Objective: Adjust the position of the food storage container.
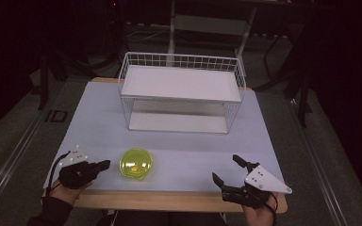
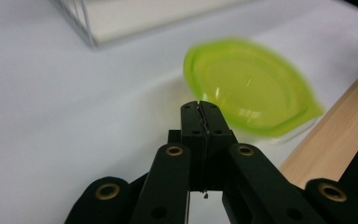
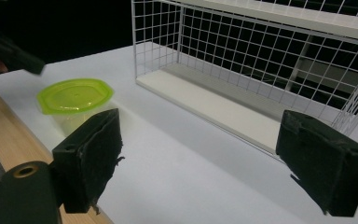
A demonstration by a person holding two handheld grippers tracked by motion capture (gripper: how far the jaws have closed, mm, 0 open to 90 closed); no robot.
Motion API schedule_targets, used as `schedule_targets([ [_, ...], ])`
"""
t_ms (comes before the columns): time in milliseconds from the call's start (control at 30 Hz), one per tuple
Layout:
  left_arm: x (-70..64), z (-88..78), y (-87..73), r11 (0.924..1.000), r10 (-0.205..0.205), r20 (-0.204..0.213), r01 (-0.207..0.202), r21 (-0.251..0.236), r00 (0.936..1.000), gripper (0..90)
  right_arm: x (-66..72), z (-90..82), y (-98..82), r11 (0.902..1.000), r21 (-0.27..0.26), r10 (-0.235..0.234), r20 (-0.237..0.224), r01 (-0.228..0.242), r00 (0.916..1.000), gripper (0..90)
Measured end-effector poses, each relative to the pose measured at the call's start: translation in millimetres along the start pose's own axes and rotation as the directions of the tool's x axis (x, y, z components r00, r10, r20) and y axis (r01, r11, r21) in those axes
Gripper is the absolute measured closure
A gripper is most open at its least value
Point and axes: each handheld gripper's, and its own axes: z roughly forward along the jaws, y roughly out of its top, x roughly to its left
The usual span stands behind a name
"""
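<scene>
The green bowl [image 1: 135, 163] sits near the front edge of the counter [image 1: 179, 150], just beside the left gripper [image 1: 104, 164], which is clenched w/ nothing in it. The right gripper [image 1: 226, 170] is released, jaws wide, probably ready for a grab. The wire rack [image 1: 181, 92] stands behind, empty.

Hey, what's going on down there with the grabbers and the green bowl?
Left gripper shut, empty, beside the green bowl. Right gripper open, empty. Bowl sits on the table, before the wire shelf. Nothing between.
</scene>
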Motion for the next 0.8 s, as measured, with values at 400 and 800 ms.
schedule_targets([
  [400, -11.1, 38.3, 0.0, 0.9896, -0.006, 0.052, -0.002, 0.144, 0.9986, 90.0, 0.4, -0.7, -0.2, 1.0000, 0.005, -0.005, -0.004, 0.005, 1.0000, 14.1],
  [800, -33.7, 65.5, 8.9, 0.9809, -0.005, 0.108, -0.016, 0.194, 0.9942, 90.0, -0.8, -1.8, -0.6, 1.0000, 0.006, 0.002, -0.013, -0.002, 0.9999, 14.1],
])
